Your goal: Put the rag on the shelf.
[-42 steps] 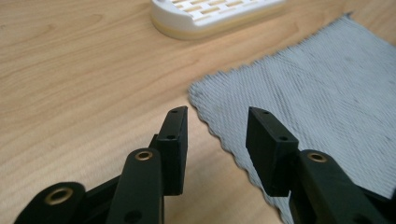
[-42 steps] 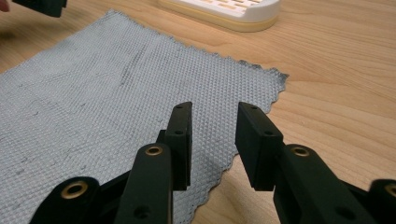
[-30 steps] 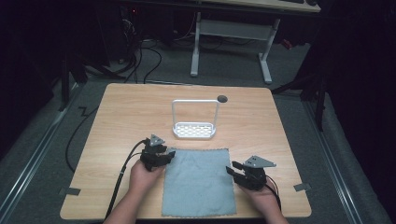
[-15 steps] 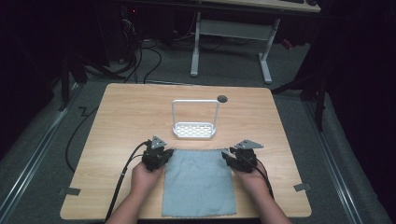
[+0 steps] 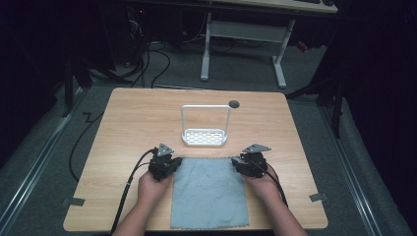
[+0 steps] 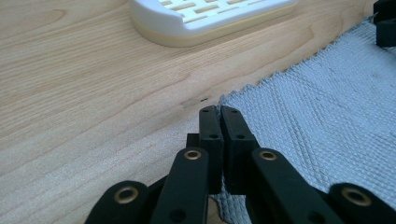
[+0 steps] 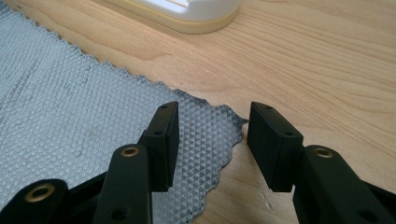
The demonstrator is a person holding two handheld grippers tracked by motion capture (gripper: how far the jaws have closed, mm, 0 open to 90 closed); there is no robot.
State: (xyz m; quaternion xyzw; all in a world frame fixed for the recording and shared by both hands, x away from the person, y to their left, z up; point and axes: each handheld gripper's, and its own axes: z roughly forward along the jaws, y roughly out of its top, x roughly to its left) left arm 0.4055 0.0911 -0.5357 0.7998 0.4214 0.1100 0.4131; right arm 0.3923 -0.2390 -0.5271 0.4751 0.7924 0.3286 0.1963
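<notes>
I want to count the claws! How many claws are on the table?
2. The left claw is at the grey cloth's far left corner, pinched shut. The right claw is at its far right corner, open.

Dim room: grey carpet floor (image 5: 246,73), white desk frame (image 5: 243,32) beyond wooden table (image 5: 137,118).

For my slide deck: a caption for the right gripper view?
Open right gripper straddling the far corner of a grey cloth on the wooden table.

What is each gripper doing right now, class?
Left gripper: shut on the grey cloth's far left corner.
Right gripper: open, straddling the cloth's far right corner.
</notes>
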